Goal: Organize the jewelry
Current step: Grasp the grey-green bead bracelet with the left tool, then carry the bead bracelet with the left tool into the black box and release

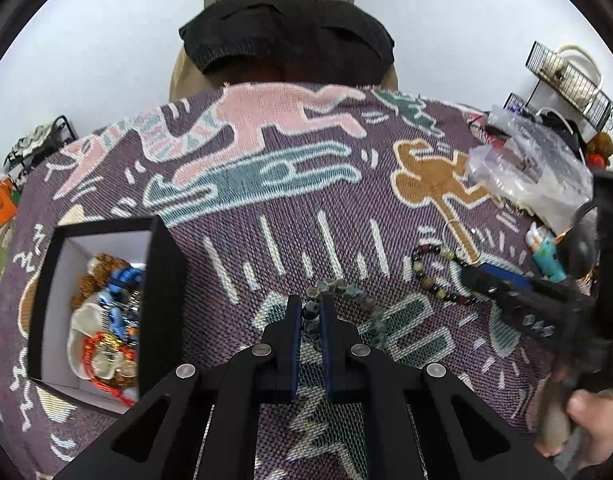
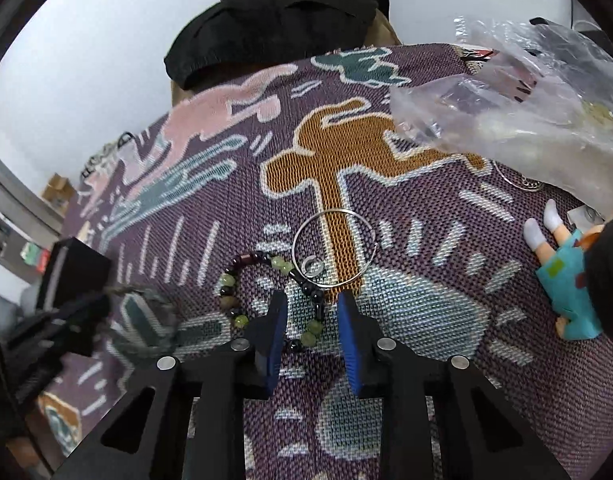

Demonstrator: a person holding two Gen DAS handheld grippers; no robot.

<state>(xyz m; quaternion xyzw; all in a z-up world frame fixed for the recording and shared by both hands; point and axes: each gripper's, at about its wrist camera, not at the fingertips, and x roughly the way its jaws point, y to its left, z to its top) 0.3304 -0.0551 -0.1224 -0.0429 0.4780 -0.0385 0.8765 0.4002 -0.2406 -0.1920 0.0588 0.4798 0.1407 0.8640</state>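
Plastic bag beside doll

Two grippers are counted: the left gripper and the right gripper. Two bead bracelets are seen on the patterned cloth: a grey-green bracelet and a dark-and-green bracelet. One wire hoop, one black box, one plastic bag and one doll are counted. Perhaps five pieces are heaped inside the box.
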